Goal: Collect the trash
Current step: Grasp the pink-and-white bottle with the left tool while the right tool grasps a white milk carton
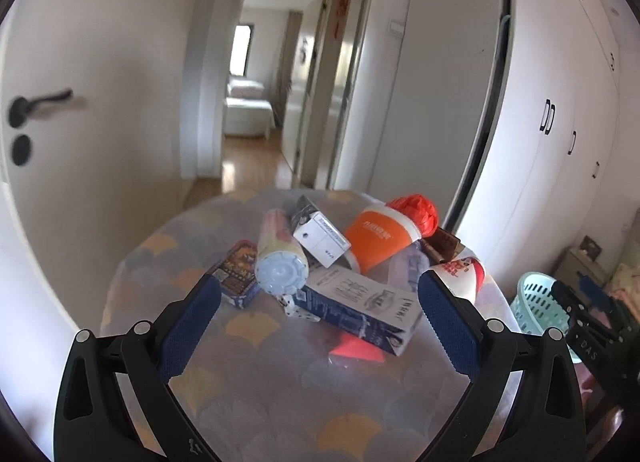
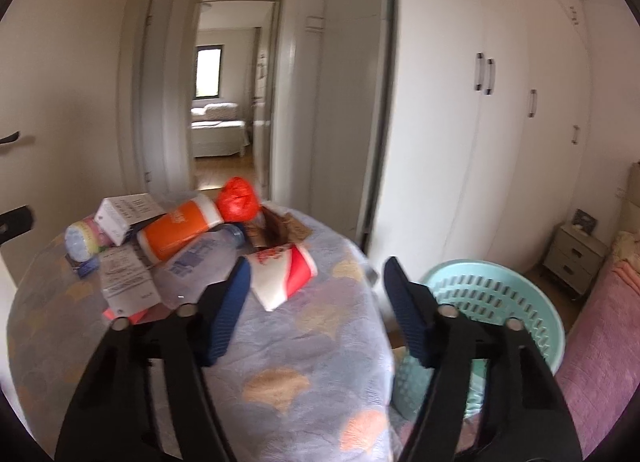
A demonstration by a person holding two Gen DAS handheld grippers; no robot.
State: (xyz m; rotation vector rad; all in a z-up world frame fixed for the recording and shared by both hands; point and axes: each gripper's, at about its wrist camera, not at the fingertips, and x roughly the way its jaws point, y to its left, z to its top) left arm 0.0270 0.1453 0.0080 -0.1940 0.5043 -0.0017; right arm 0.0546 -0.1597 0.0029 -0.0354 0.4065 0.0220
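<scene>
A pile of trash lies on a round table under a patterned cloth (image 1: 280,390). It holds a tube with a pale blue cap (image 1: 281,258), a blue-and-white carton (image 1: 360,308), a white box (image 1: 322,238), an orange cup (image 1: 378,238), a red bag (image 1: 416,210) and a red-and-white paper cup (image 2: 284,274). My left gripper (image 1: 318,294) is open and empty, just short of the carton. My right gripper (image 2: 318,282) is open and empty, beside the red-and-white cup at the table's right edge. A mint basket (image 2: 492,298) stands on the floor to the right of the table.
A white door with a black handle (image 1: 36,106) is at the left. White wardrobes (image 2: 500,122) line the right wall. A hallway (image 1: 256,158) opens behind the table. A pink bed (image 2: 600,362) and a nightstand (image 2: 576,258) are at the far right.
</scene>
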